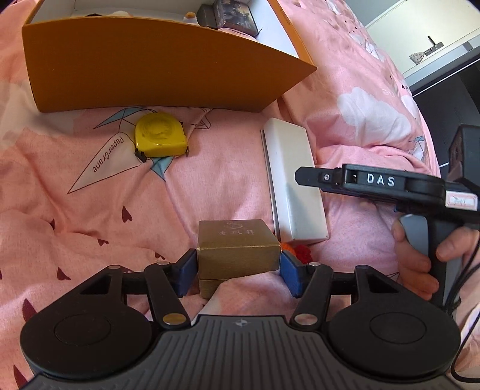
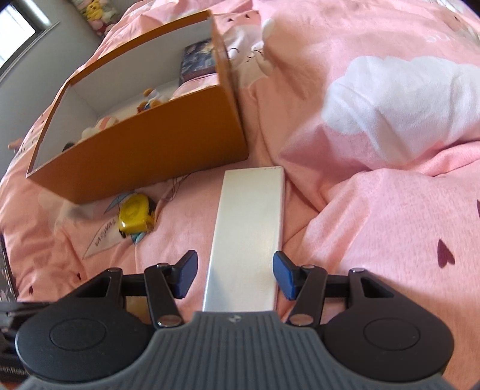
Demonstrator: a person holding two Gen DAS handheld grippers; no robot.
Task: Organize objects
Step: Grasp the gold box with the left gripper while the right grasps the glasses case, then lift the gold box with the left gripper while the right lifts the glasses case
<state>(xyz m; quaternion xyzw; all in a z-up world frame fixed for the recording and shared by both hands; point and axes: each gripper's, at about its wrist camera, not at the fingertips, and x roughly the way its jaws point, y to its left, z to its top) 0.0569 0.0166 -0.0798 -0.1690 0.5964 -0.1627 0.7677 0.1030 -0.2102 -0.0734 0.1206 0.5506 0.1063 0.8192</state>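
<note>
My left gripper (image 1: pixel 238 270) is shut on a small gold box (image 1: pixel 237 250), its blue pads pressed against both sides, low over the pink bedspread. A long white box (image 1: pixel 294 180) lies just right of it; it also shows in the right wrist view (image 2: pixel 249 237), lying between the open fingers of my right gripper (image 2: pixel 235 276), whose pads stand a little apart from its sides. A yellow tape measure (image 1: pixel 159 135) (image 2: pixel 135 216) lies in front of the orange box (image 1: pixel 144 69) (image 2: pixel 150 144), which holds small toys and a dark box (image 1: pixel 231 15) (image 2: pixel 198 58).
The right gripper's black body (image 1: pixel 375 183) and the hand holding it are at the right of the left wrist view. A red and orange thing (image 1: pixel 300 252) peeks out behind the gold box. The pink bedspread (image 2: pixel 390 195) is wrinkled and bulges at the right.
</note>
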